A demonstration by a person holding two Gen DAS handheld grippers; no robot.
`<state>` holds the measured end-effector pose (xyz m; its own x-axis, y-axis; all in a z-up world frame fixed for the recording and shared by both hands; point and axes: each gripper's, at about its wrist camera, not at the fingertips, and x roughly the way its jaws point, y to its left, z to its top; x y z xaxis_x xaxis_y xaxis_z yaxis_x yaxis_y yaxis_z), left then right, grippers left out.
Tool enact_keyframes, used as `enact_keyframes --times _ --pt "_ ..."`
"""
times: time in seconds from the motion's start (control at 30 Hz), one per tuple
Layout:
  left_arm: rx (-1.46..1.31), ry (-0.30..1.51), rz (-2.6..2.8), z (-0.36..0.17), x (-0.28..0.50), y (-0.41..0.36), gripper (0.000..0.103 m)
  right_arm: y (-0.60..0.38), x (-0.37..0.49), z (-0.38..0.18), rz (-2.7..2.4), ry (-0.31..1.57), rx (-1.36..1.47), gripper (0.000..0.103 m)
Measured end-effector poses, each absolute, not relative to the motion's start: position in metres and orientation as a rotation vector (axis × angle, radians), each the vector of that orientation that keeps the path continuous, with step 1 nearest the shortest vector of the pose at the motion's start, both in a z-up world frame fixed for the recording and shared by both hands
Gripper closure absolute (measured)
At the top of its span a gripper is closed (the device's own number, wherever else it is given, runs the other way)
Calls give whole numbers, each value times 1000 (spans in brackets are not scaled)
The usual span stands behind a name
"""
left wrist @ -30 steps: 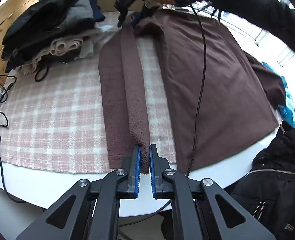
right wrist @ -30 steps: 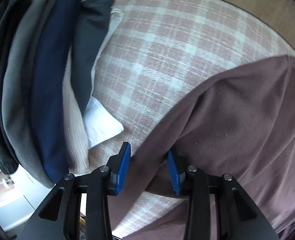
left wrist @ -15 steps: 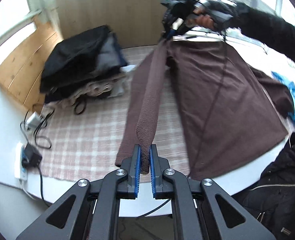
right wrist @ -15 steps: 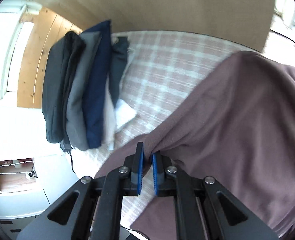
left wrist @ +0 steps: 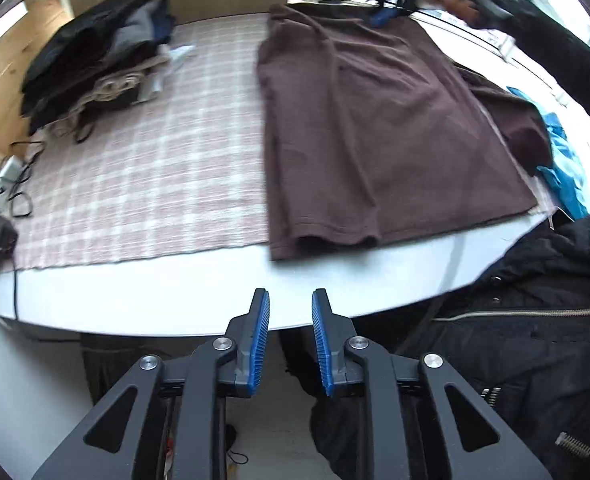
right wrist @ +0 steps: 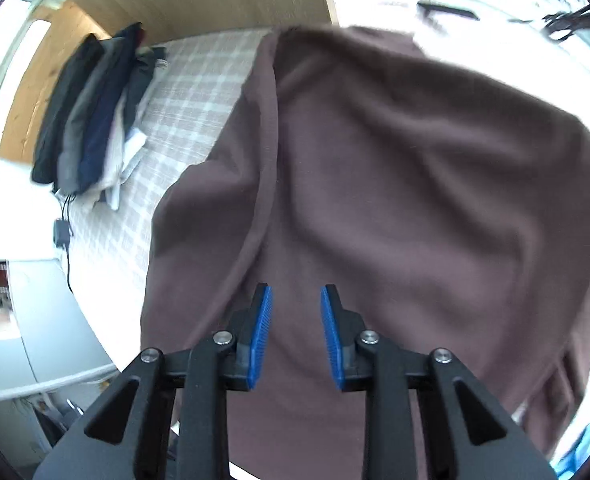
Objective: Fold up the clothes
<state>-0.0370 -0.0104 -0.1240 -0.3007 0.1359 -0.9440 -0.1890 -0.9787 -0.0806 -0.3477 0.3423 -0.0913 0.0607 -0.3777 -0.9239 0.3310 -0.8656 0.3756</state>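
— Do we read any label or writing? 
— None legible. Our brown sweater (left wrist: 375,120) lies flat, one side folded in, on the plaid cloth (left wrist: 143,168).
— Claws? 
— Left gripper (left wrist: 291,332) and right gripper (right wrist: 297,328) have just spread, both empty.

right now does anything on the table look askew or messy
Mostly tidy. The brown fleece garment lies flat, but its near hem overhangs the pink checked cloth, and one brown sleeve trails loosely onto crumpled blue fabric at the table's edge.
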Motion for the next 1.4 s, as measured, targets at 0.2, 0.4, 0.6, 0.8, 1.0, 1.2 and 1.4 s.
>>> enact_keyframes --times 0.2,0.4,0.6,0.8,1.0,1.2,1.4 --pt "-1696 -126 2349 -160 -89 -9 81 306 -315 -74 -1776 23 1695 77" --pt "-1628 -120 2284 -179 -118 25 81 227 -279 -111 -1682 109 1534 77" --pt "-1736 32 2181 -209 -119 39 81 214 -271 -168 -1644 327 1690 78" --pt "-1666 79 2218 -163 -140 22 81 261 -301 -106 -1745 409 1670 69" --pt "-1487 128 2346 -125 -250 21 77 280 -385 -68 -1985 169 1559 56" --pt "-1418 176 2259 -144 -333 40 72 258 -450 -102 -1984 110 1624 56" --pt "-1448 201 2133 -179 -377 53 63 235 -495 -143 -1898 129 1701 56"
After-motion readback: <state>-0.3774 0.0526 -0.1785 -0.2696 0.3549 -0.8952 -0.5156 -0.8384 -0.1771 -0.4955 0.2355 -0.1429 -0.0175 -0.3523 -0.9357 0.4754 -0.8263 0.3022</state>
